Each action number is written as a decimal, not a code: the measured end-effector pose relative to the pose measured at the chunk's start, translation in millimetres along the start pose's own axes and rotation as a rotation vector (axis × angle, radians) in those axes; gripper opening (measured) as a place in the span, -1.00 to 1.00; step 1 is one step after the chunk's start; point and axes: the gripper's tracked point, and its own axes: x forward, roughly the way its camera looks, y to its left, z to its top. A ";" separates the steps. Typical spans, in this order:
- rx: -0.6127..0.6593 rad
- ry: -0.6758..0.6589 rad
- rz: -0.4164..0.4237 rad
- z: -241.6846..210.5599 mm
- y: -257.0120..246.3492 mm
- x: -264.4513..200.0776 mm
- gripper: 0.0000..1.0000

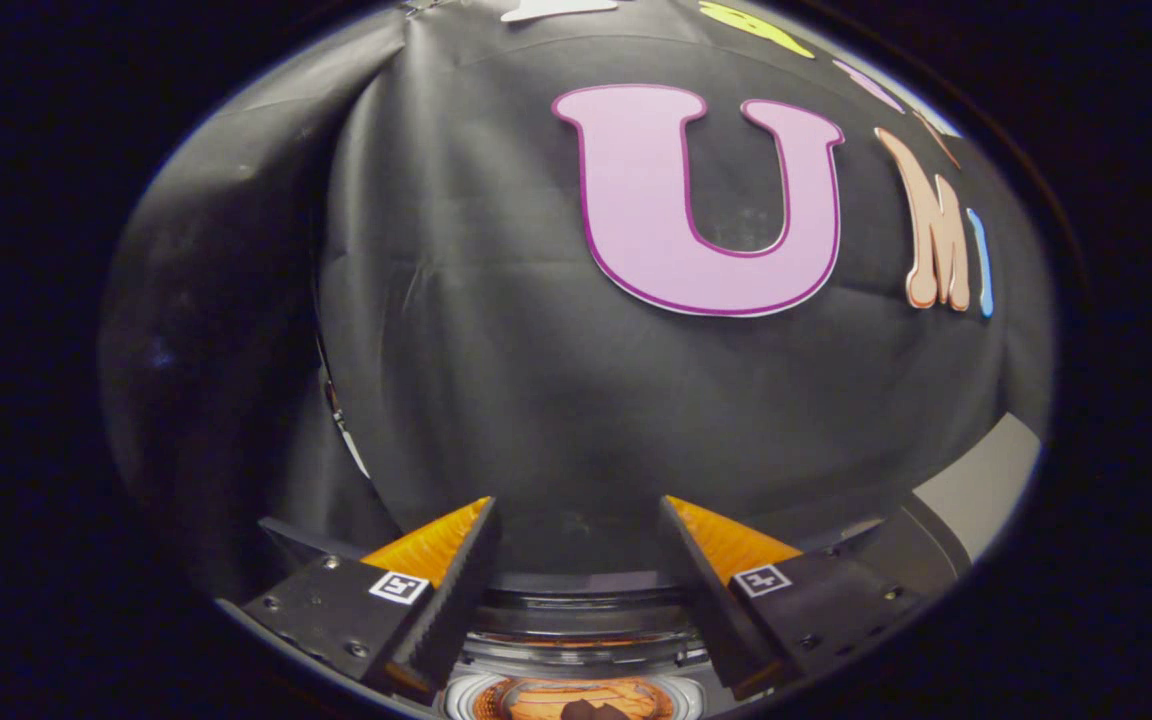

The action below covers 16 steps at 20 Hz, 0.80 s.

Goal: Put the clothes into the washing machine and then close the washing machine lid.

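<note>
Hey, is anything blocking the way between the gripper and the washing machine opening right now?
Nothing visible blocks it. The gripper is open with nothing between its fingers, and the washing machine sits just below and ahead of them. Its round opening shows between the fingers, with something orange-brown and dark inside; I cannot tell what it is.

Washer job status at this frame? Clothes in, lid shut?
Done: something brownish-orange already lies in the washing machine's drum, likely clothes. In hand: nothing; the gripper is open and empty, above the opening, facing the booth wall. Left: the lid looks unclosed, since the drum lies exposed between the fingers.
</note>
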 end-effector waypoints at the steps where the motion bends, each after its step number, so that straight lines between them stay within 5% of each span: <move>1: 0.002 0.004 0.004 0.3 0.2 -1.3 0.91; 16: -0.001 0.010 0.038 0.6 -0.6 -4.1 0.90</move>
